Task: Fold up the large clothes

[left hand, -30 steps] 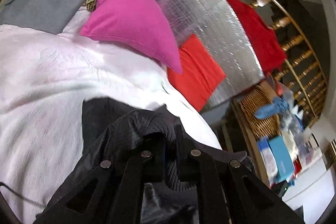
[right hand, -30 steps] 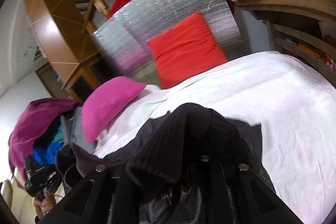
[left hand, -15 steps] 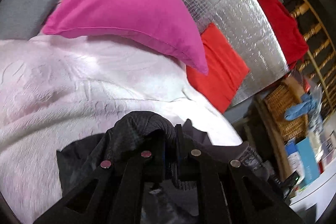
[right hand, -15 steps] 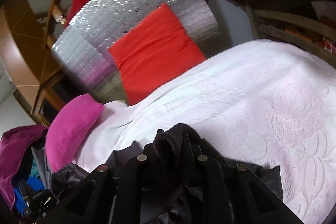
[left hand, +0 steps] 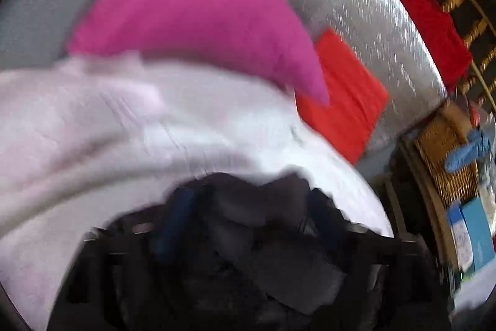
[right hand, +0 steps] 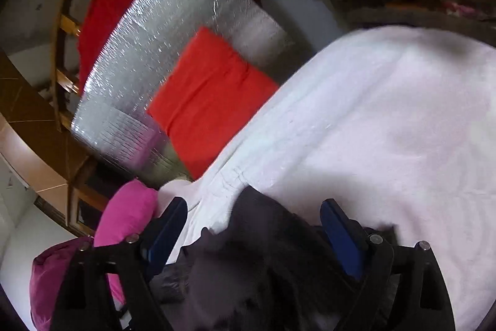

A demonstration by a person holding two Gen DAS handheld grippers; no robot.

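Right tongs (right hand: pixel 254 225): spread apart, astride the dark garment (right hand: pixel 248 262). Left tongs (left hand: pixel 248 225): spread, blurred. Bed, white cover (right hand: pixel 387 129): carries garment at near edge. Silver foil panel (right hand: pixel 173 58). Red cushion (right hand: pixel 210 95). Pink pillow (left hand: pixel 192 8).

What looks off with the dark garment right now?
The dark garment lies bunched in a heap on the white bedspread, not spread flat. The right gripper is open around it; the left view is too blurred to judge.

Dark garment (left hand: pixel 248 238) on white bedspread (left hand: pixel 93 129)
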